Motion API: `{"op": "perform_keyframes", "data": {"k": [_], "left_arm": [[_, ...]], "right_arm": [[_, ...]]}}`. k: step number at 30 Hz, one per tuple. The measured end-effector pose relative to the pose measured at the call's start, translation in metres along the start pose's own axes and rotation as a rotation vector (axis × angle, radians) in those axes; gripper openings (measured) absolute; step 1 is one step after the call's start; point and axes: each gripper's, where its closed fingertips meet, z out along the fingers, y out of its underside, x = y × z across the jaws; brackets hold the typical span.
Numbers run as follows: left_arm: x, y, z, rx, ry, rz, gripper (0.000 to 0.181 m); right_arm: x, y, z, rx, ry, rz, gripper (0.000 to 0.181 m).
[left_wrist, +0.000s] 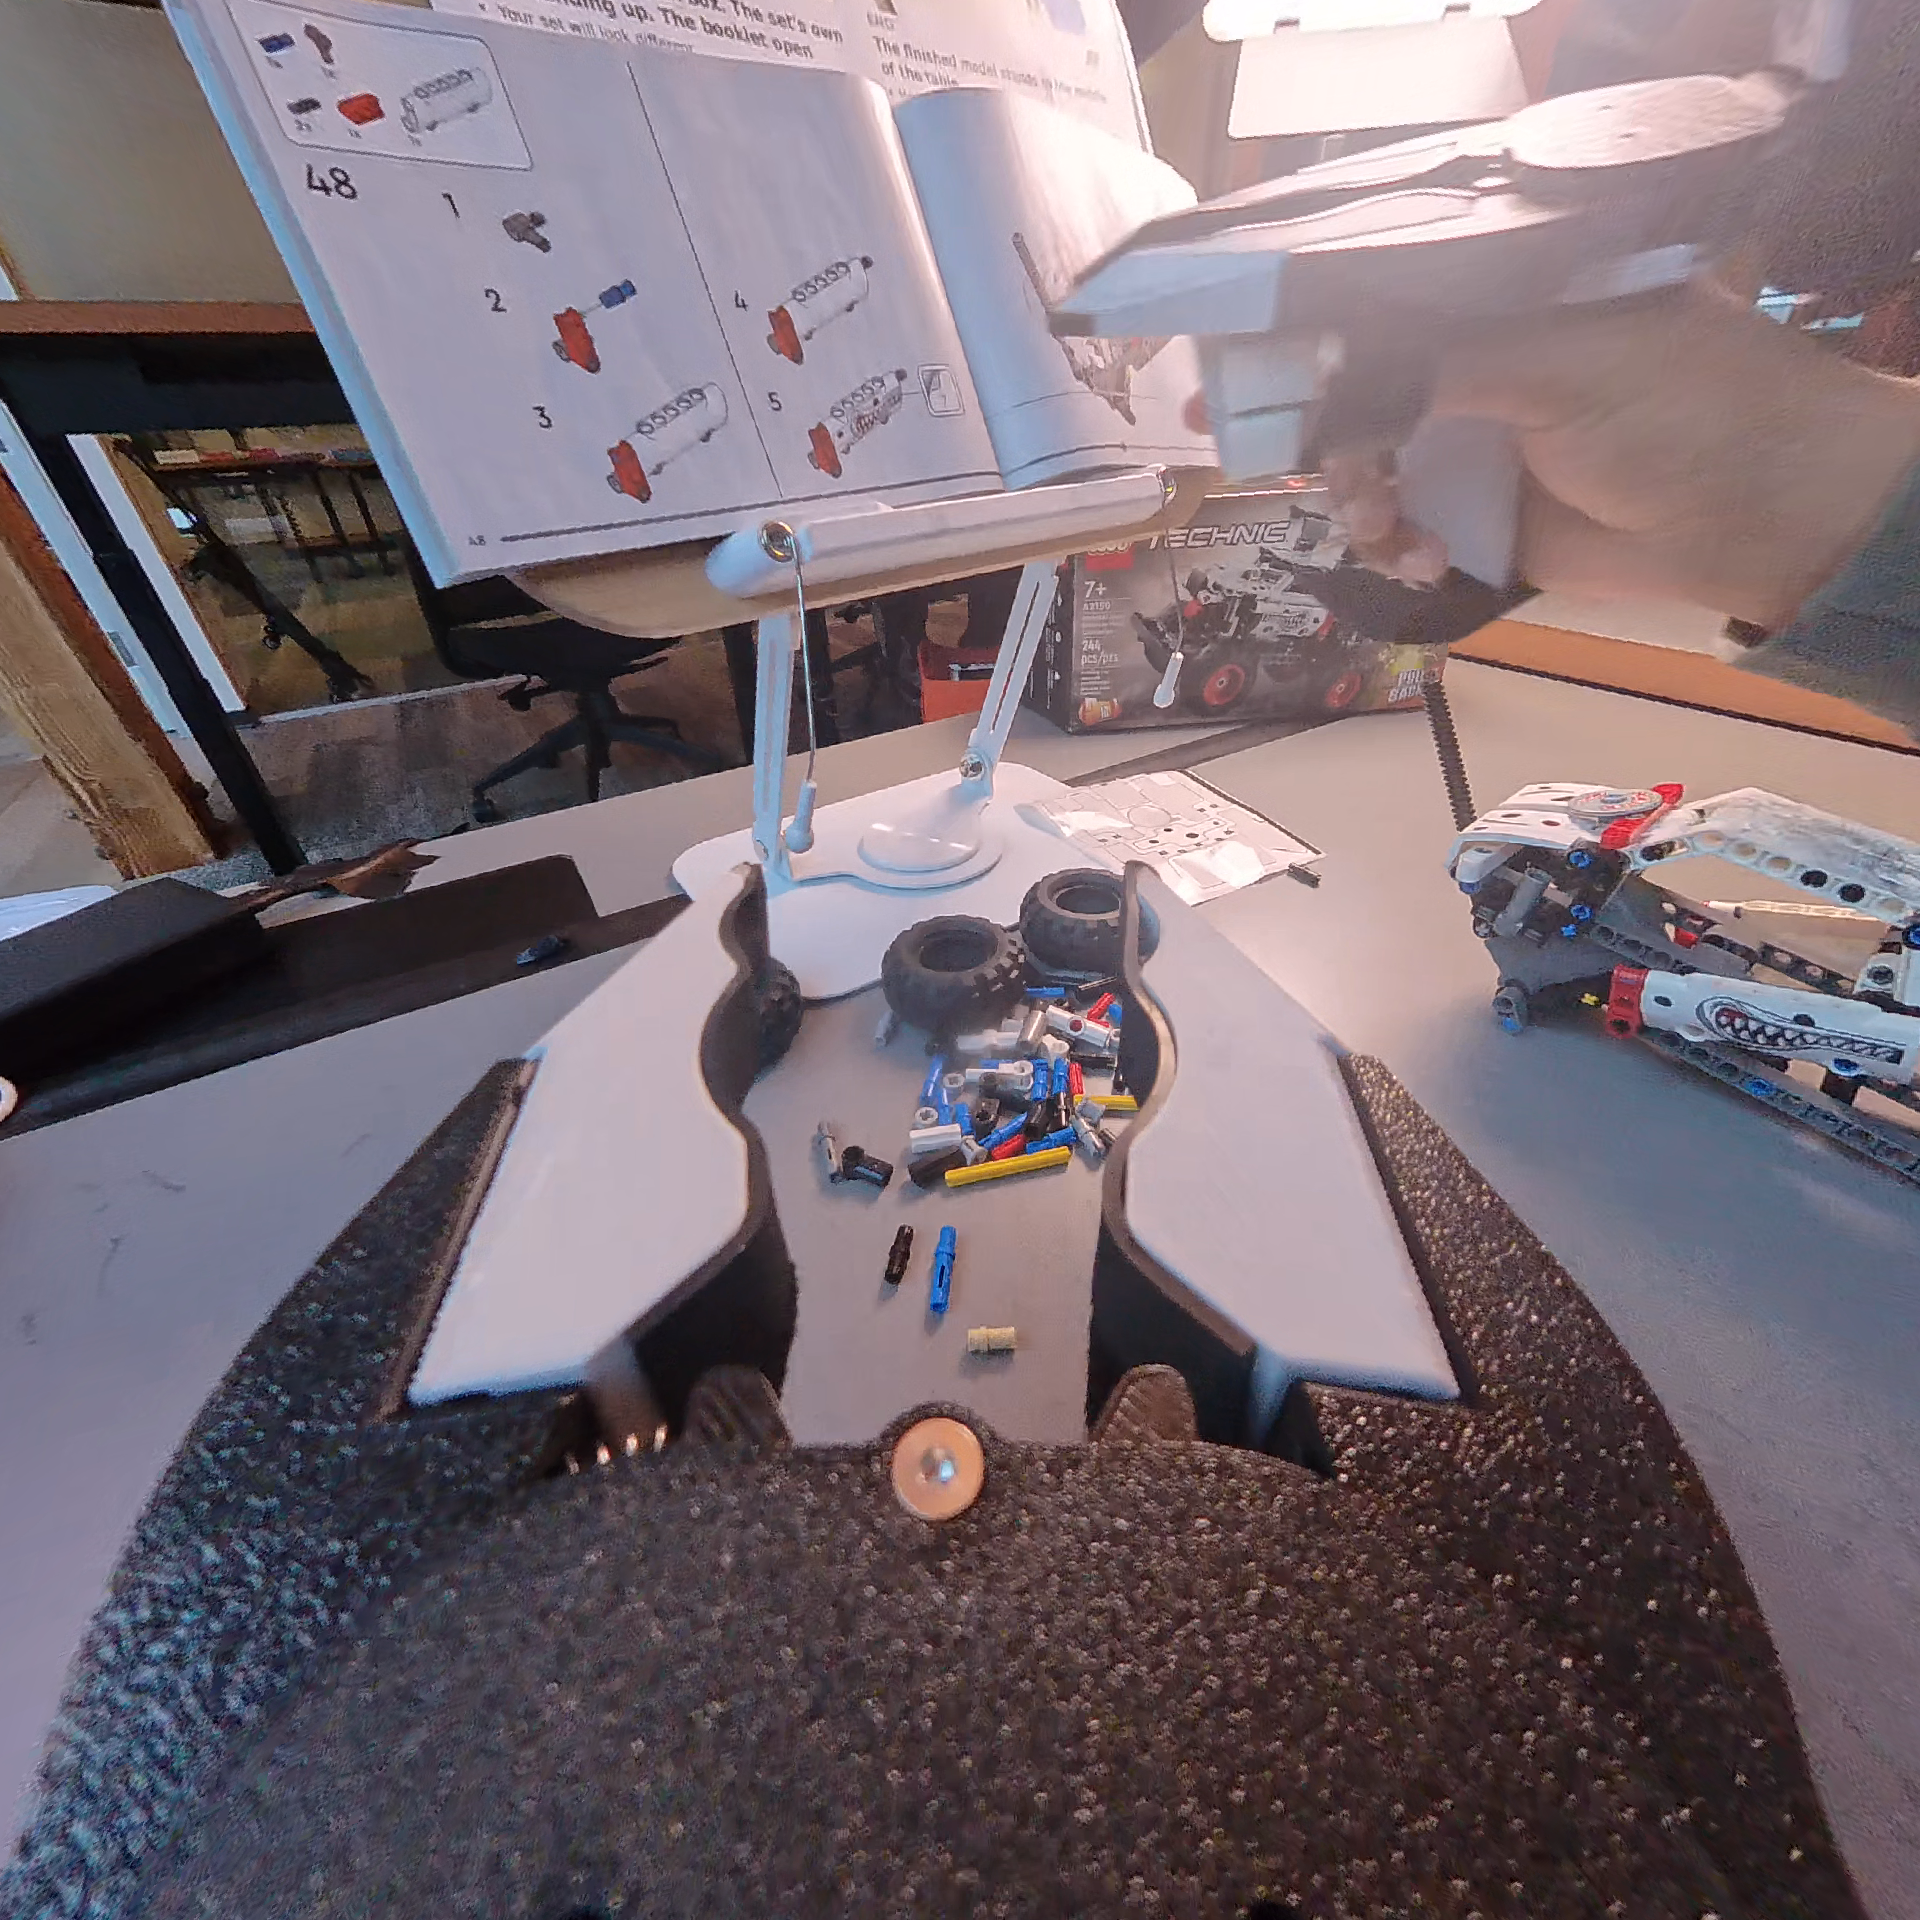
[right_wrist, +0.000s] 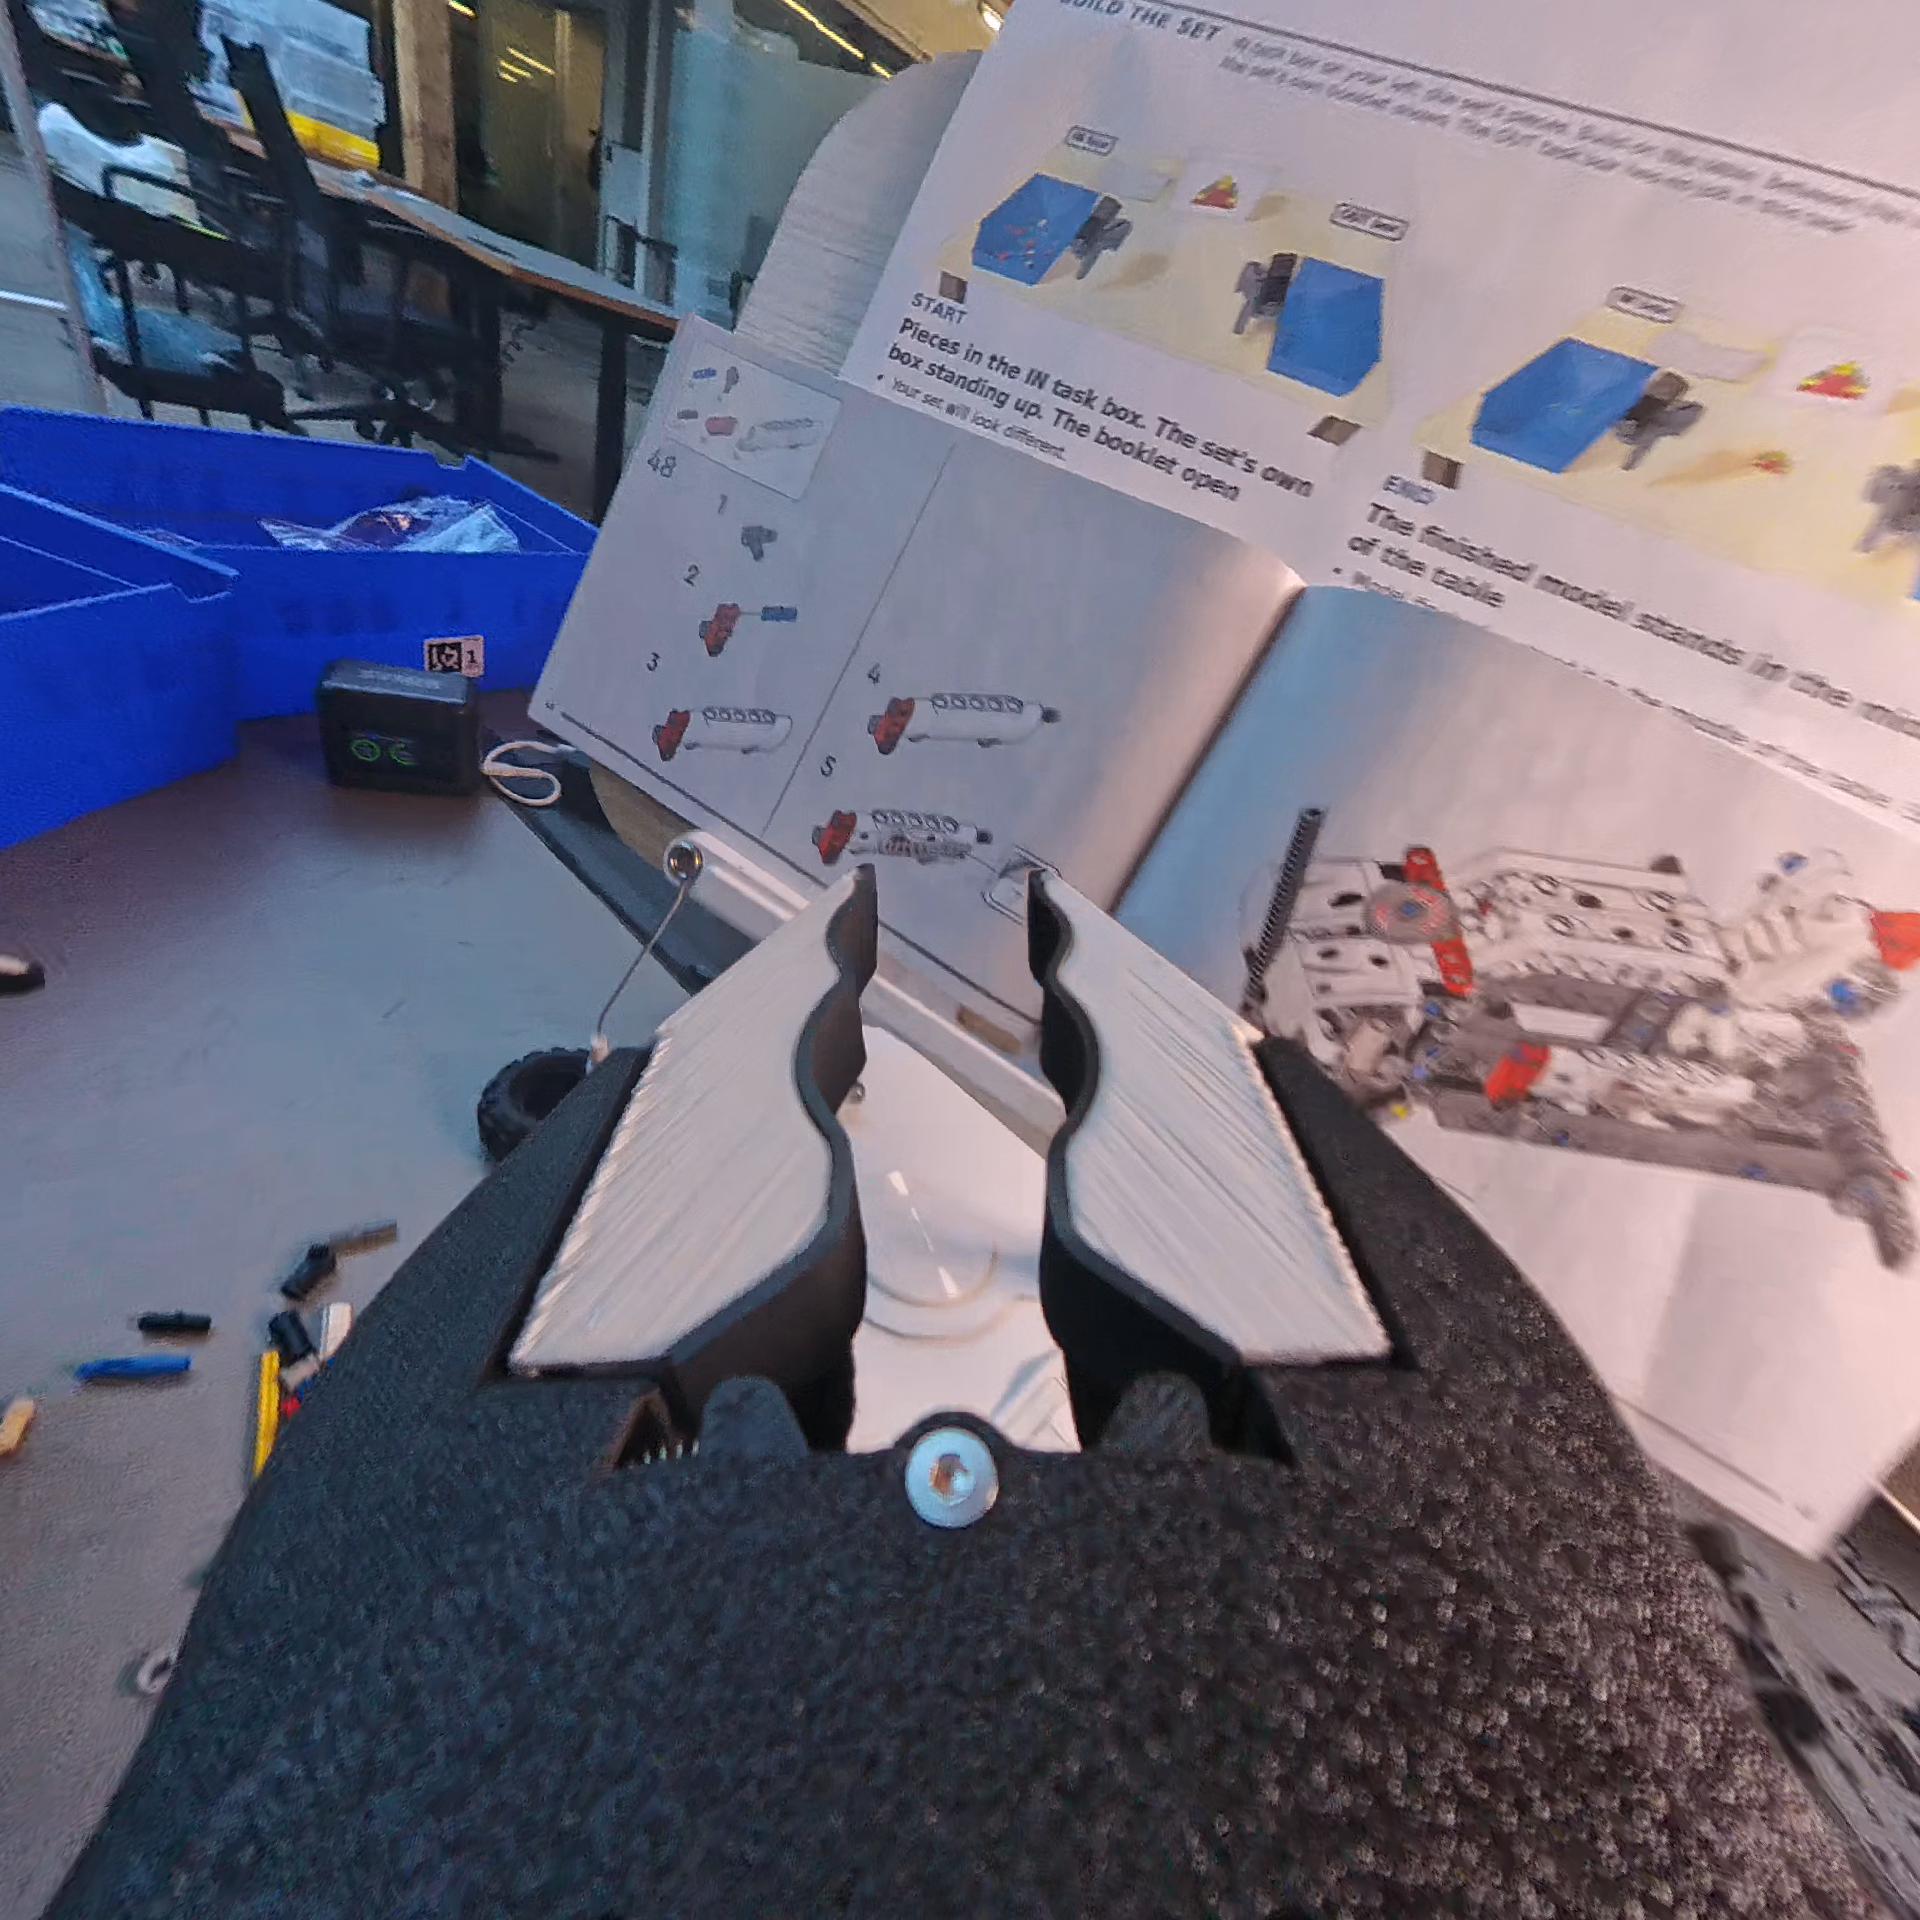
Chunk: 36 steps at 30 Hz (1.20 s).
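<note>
The left gripper (left_wrist: 940, 894) hangs with its jaws wide apart and empty above a heap of small building pieces (left_wrist: 1023, 1091) and black tyres (left_wrist: 951, 961) on the grey worktop (left_wrist: 1558, 1299). At two o'clock lies a half-built model (left_wrist: 1704, 935). The right gripper (right_wrist: 951, 894), jaws apart and empty, points at the open instruction booklet (right_wrist: 1039, 665) on its white stand (left_wrist: 894, 842).

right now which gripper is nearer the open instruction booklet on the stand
Right. The right gripper is raised at the booklet, its open fingertips close before the lower page edge. The left gripper sits low over the table, open around the loose pieces, below the stand.
</note>
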Motion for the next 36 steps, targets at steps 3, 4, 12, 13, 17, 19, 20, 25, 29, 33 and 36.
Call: {"op": "perform_keyframes", "data": {"k": [3,4,12,13,17,19,20,25,29,33,36], "left_arm": [[0.005,0.0,0.001,-0.001,0.016,-0.001,0.066],[0.006,0.0,0.001,0.0,0.02,-0.006,0.066],[-0.002,-0.007,-0.002,0.042,0.037,-0.137,0.065],[-0.004,-0.008,-0.002,0.046,0.038,-0.16,0.065],[-0.009,-0.008,-0.004,0.054,0.035,-0.213,0.066],[-0.008,-0.009,-0.005,0.053,0.019,-0.17,0.065],[-0.007,-0.009,-0.006,0.049,0.019,-0.148,0.065],[0.005,-0.006,-0.005,0.012,0.039,-0.086,0.061],[0.011,-0.008,-0.004,0.015,0.055,-0.083,0.061],[0.019,-0.007,-0.002,-0.001,0.061,-0.004,0.061],[0.031,-0.016,-0.002,-0.01,0.127,0.043,0.063]], "right_arm": [[-0.006,-0.005,0.04,-0.005,-0.004,0.03,0.019],[-0.006,-0.005,0.05,-0.01,0.005,0.036,0.017],[0.005,0.012,0.048,-0.098,0.06,-0.03,0.009],[0.011,0.013,0.04,-0.096,0.071,-0.036,0.009],[0.058,0.019,0.008,-0.087,0.193,0.005,0.009],[0.084,0.026,-0.003,-0.102,0.247,0.068,0.01],[0.091,0.028,-0.006,-0.101,0.254,0.093,0.011],[0.071,0.028,-0.034,-0.156,0.17,0.102,0.021],[0.01,0.048,-0.087,-0.297,0.044,0.1,0.052],[-0.051,0.074,-0.163,-0.394,-0.081,0.164,0.078],[-0.084,0.107,-0.217,-0.535,-0.1,0.142,0.089]]}}
